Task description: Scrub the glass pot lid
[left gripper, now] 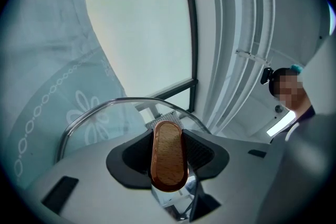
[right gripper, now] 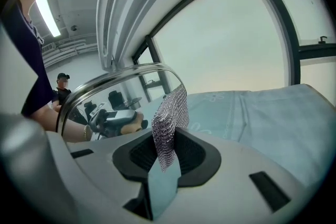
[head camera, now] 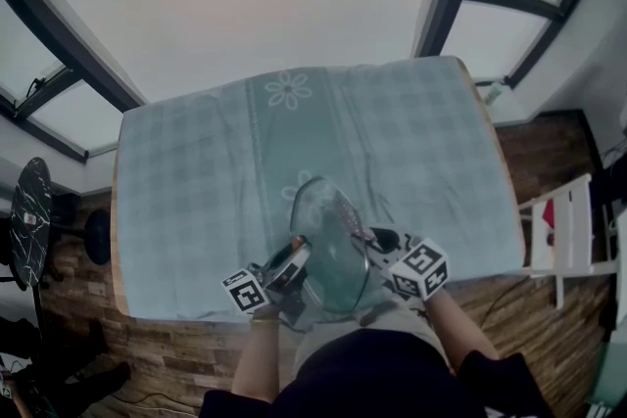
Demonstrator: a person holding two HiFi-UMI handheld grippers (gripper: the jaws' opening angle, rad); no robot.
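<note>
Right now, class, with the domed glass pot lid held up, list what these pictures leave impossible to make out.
Right gripper view: whether the silver mesh scrubber touches the domed glass pot lid; they merely overlap.
Left gripper view: lid's lower rim, behind the left gripper's grey body.
Head view: dirt on the glass, too small.

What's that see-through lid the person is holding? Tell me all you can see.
The glass pot lid is a clear round dome with a metal rim and an oval wooden handle. It stands tilted on edge over the table, the left tongs clamped on its handle. A silvery mesh scrubber in the right tongs seems to lie against it.
</note>
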